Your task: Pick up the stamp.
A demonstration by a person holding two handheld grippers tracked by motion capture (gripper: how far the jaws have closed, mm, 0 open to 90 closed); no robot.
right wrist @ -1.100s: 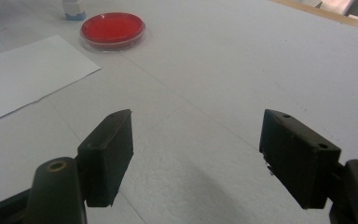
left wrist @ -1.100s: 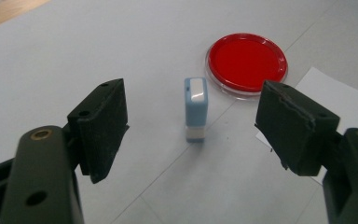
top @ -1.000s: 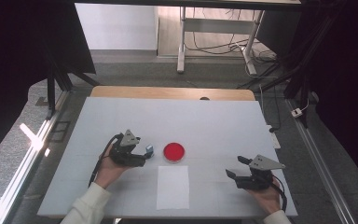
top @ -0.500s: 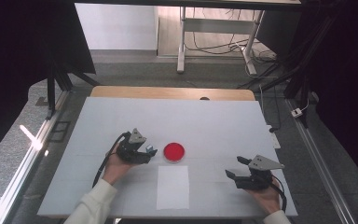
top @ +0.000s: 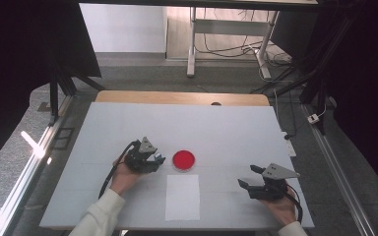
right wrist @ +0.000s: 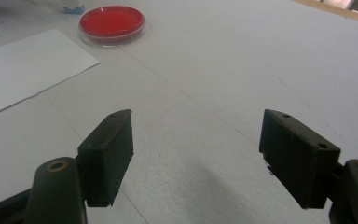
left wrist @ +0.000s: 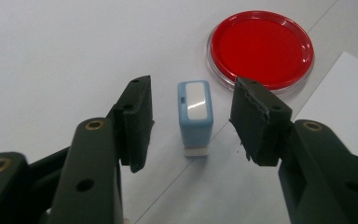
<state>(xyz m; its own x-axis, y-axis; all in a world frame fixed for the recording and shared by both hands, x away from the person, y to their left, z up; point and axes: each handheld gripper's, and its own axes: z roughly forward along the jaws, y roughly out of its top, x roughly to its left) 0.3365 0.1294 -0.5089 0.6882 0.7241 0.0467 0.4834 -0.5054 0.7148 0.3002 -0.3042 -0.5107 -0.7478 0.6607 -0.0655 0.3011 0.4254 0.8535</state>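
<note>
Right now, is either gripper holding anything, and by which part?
Nothing held. Left gripper has been closing around the small blue upright stamp, pads clear of its sides. Right gripper open.

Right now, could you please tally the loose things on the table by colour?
Red: 1, the ink pad
Blue: 1, the stamp
White: 1, the paper
Total: 3

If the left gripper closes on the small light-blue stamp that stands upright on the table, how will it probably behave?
The small light-blue stamp looks like rigid plastic, so it should probably hold its shape. It stands tall on a narrow white base, so a one-sided touch may tip it. The left gripper has just been closing, with the stamp between its jaws but untouched. Its glossy top hints at slippery sides.
</note>
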